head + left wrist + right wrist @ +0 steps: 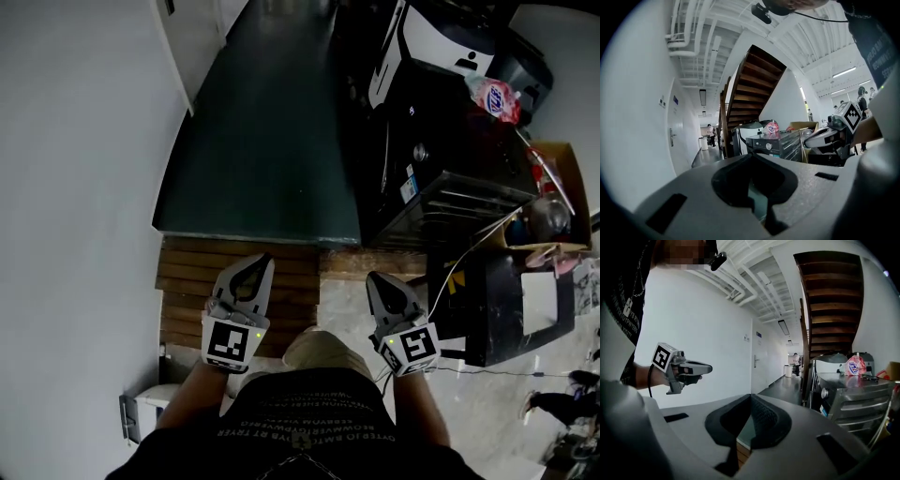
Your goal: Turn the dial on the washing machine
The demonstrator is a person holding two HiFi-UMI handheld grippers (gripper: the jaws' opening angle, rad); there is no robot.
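The washing machine (441, 183) is a dark metal box at the right, with a round silver dial (421, 152) on its front. The dial (768, 146) also shows in the left gripper view, and in the right gripper view the dial (824, 393) sits at mid right. My left gripper (257, 267) and right gripper (380, 281) are held side by side in front of the person's body, well short of the machine. Both are shut with nothing between the jaws. Each gripper view shows the other: the right gripper (820, 138) and the left gripper (704, 367).
A pink detergent bottle (494, 98) lies on top of the machine. A second white and black machine (427, 42) stands behind it. A cardboard box (560, 202) and a black cabinet (502, 314) are at the right. Wooden slats (187, 291) lie underfoot, a stair (829, 301) rises overhead.
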